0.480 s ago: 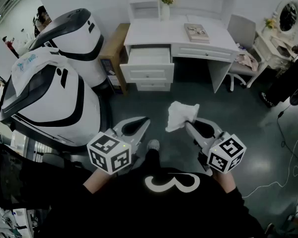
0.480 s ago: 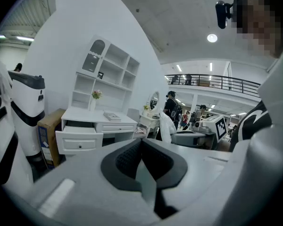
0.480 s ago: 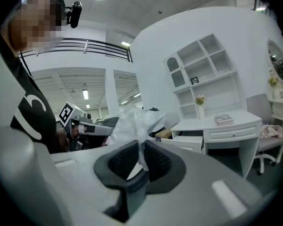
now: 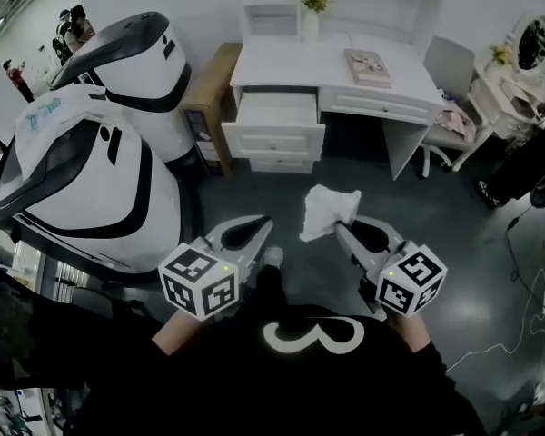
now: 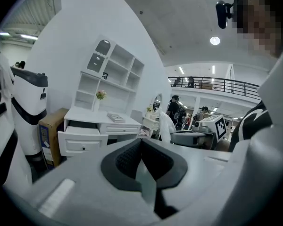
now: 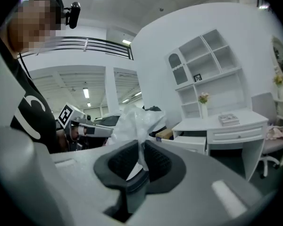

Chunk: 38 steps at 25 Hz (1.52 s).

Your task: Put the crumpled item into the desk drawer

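Well short of the bench (image 4: 291,62), the right tongs (image 4: 338,226) point almost level toward it, pinching the crumpled item (image 4: 327,209). The left tongs (image 4: 267,222) alongside are pressed together, empty. The bench's drawer (image 4: 272,110) stands open.

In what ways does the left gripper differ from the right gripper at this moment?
The right gripper pinches the crumpled white item, while the left gripper carries nothing. The left gripper's jaws meet pad to pad, whereas the right gripper's jaws close on a fold of the item. Both point toward the white desk, whose left drawer stands open, and neither has reached it.
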Tool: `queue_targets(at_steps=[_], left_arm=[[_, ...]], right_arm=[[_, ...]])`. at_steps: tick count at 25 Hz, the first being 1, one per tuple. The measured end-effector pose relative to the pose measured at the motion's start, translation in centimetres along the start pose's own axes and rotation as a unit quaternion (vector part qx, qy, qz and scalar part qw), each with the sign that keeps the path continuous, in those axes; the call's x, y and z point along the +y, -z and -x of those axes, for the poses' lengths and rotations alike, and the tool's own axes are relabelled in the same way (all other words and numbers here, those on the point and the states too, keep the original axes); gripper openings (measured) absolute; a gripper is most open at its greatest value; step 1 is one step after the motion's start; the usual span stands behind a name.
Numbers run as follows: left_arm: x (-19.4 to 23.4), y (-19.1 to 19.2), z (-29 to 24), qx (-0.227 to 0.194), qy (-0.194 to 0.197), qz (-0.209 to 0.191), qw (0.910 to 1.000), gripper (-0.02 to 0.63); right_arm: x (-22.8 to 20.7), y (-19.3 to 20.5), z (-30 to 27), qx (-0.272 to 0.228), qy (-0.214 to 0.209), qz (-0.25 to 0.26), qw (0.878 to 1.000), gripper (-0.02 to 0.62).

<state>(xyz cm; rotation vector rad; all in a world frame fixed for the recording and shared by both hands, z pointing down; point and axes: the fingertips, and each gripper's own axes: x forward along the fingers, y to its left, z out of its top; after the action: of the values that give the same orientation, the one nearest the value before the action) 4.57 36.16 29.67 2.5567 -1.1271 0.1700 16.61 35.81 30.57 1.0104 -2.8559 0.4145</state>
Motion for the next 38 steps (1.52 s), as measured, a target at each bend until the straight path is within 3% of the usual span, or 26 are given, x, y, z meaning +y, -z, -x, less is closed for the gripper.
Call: queue_targets(at_steps=[12, 28, 38], left_arm=[[10.8, -3.1, -5.7, 0.004, 0.003, 0.024, 0.9997, 0.009], [29.6, -9.5, -17.6, 0.040, 0.027, 0.057, 0.9972, 0.009], [36.9, -10.4, -21.5, 0.051, 0.037, 0.066, 0.9959, 0.009]], right_arm=[[-6.6, -1.7, -10.5, 0.022, 0.008, -0.028, 0.999, 0.044], [-18.8, -5.9, -28.3, 0.071, 0.035, -0.054, 0.995, 0.046], [-23.1, -6.5, -34.8, 0.083, 0.052, -0.050, 0.994, 0.046]])
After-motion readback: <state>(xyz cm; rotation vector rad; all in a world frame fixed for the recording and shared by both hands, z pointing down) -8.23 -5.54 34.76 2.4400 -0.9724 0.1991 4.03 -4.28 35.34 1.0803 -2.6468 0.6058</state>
